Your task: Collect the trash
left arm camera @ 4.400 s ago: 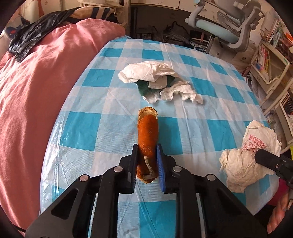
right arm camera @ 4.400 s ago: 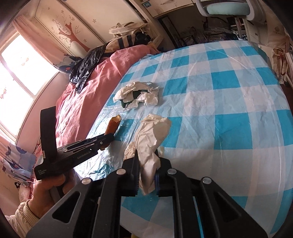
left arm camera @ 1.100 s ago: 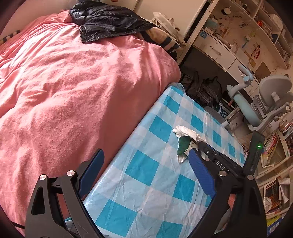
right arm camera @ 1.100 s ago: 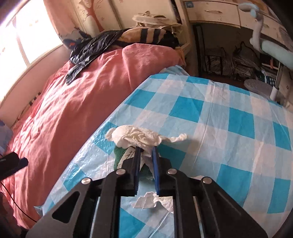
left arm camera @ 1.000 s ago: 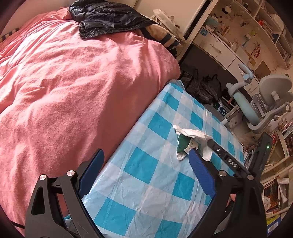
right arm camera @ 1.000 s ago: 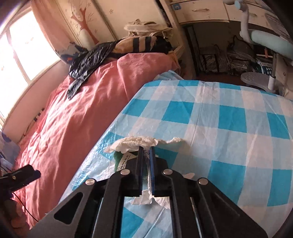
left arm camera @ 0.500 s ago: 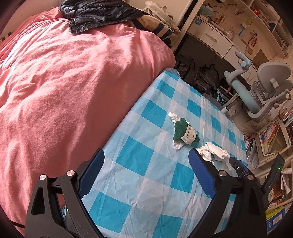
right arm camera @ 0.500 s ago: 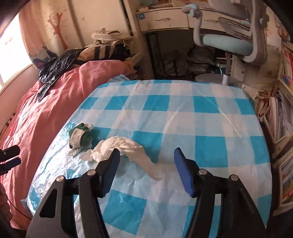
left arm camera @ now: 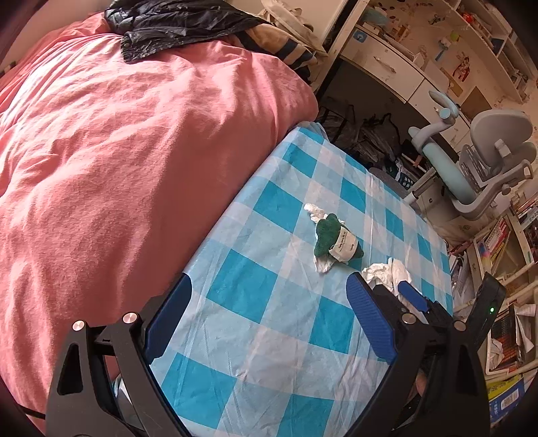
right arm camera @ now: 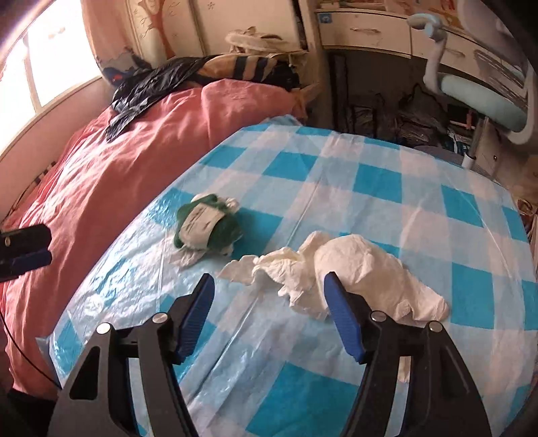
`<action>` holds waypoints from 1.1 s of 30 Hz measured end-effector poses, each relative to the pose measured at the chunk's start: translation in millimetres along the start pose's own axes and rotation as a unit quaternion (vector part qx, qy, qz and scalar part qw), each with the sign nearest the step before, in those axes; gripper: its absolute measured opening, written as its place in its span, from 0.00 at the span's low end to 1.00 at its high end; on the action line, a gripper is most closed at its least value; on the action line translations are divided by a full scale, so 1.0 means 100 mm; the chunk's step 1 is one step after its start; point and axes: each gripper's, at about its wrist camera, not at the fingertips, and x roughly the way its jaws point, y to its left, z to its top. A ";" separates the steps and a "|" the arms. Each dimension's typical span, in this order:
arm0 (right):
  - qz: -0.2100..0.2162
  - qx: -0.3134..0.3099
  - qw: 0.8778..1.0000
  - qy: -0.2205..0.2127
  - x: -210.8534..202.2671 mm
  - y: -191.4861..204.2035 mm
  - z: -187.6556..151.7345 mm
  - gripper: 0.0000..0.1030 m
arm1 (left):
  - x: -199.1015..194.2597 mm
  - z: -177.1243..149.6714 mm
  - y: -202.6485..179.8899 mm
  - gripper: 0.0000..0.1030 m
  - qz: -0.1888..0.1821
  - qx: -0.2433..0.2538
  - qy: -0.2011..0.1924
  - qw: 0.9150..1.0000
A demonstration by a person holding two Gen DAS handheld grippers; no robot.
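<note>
A green crumpled wrapper with a white label lies on the blue-and-white checked tablecloth, with a scrap of white tissue under it. A larger crumpled white tissue lies to its right. My right gripper is open, its jaws wide apart just in front of the white tissue; its blue pad shows in the left wrist view. My left gripper is open and empty above the table's near left part, short of the wrapper.
A bed with a pink cover borders the table's left edge, with a black bag on it. A grey-blue office chair, a desk and bookshelves stand beyond the table.
The right gripper dragged the white tissue off the green wrapper, then opened and let it go on the cloth. Both views have shifted slightly since half a second ago.
</note>
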 end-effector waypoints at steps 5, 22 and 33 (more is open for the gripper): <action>0.022 0.022 0.999 0.009 0.17 -0.09 0.05 0.73 | 0.02 0.00 -0.03 0.87 -0.004 0.004 0.004 1.000; 0.055 -0.006 0.997 0.056 0.08 0.13 -0.04 0.74 | 0.11 -0.02 -0.01 0.87 0.018 0.013 0.013 1.000; 0.014 0.004 0.997 0.080 -0.01 -0.14 -0.16 0.08 | 0.14 -0.06 -0.09 0.87 0.018 0.034 0.021 0.999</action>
